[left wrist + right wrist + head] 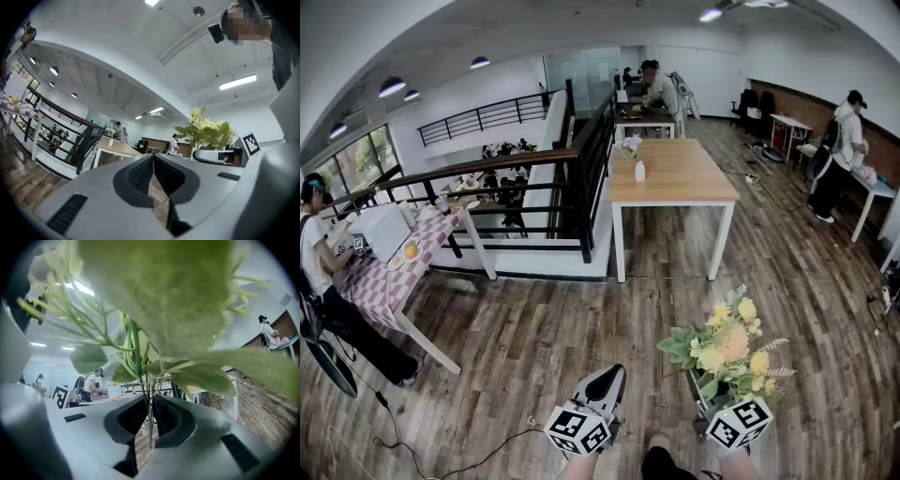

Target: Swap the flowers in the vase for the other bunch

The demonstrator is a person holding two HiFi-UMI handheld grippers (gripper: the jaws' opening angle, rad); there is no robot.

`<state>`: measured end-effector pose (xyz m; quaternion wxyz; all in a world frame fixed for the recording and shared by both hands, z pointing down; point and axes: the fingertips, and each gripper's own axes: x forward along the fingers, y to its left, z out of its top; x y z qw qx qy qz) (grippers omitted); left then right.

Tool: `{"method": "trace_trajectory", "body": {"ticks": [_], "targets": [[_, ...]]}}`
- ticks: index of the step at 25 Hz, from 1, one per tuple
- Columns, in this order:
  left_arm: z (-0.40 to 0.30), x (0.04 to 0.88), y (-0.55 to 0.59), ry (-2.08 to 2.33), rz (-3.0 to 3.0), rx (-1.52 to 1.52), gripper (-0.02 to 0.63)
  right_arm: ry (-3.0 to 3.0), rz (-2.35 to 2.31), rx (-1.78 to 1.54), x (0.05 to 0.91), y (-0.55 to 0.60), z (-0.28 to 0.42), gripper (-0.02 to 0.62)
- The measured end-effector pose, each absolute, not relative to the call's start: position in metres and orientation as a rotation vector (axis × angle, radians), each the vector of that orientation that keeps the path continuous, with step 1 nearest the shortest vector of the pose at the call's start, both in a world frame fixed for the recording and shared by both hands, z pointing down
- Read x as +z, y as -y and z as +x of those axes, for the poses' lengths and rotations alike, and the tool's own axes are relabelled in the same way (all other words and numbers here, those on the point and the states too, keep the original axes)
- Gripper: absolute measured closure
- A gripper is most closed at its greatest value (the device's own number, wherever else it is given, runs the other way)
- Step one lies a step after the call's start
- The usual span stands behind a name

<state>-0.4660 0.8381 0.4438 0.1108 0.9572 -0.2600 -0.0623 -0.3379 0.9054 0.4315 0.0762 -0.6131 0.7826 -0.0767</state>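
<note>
The right gripper (pixel 709 401) is held low over the wood floor (pixel 534 337). Its fingers (pixel 127 420) are pinching the thin green stems of a bunch of yellow flowers (pixel 727 352). The flowers stand up above the gripper, with green leaves around them. They are up in the air and well apart from the table (pixel 680 183).

The left gripper (pixel 607 375) is just beside the right one. Its fingers (pixel 140 174) are pressed together, and there is nothing between them.

The table is across the room, next to a black railing (pixel 581 178). A small bunch of pale flowers (pixel 630 144) stands near its far left corner. A small white bottle (pixel 639 171) stands on the left edge, just in front of those flowers. I cannot tell what the pale flowers are standing in.

A person (pixel 323 281) sits off to the left.
</note>
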Motion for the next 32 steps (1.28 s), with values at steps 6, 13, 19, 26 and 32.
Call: {"method": "trace_trajectory", "body": {"ticks": [6,13,19,26,32], "targets": [[-0.430,0.446,-0.796,0.783,2.799,-0.185,0.591,-2.374,-1.841,-0.243,0.437,-0.865,-0.302,0.541],[-0.386,0.444,-0.754,0.777,2.798,-0.175,0.591,-2.379,-1.828,-0.249,0.434,-0.818,-0.262,0.541],[-0.354,0.437,-0.717,0.790,2.807,-0.178,0.591,-2.394,-1.803,-0.239,0.429,-0.779,-0.232,0.541],[-0.319,0.438,-0.689,0.809,2.812,-0.199,0.591,-2.425,-1.774,-0.203,0.426,-0.749,-0.204,0.541],[-0.306,0.441,-0.682,0.799,2.809,-0.188,0.591,-2.424,-1.769,-0.221,0.429,-0.740,-0.196,0.541]]}}
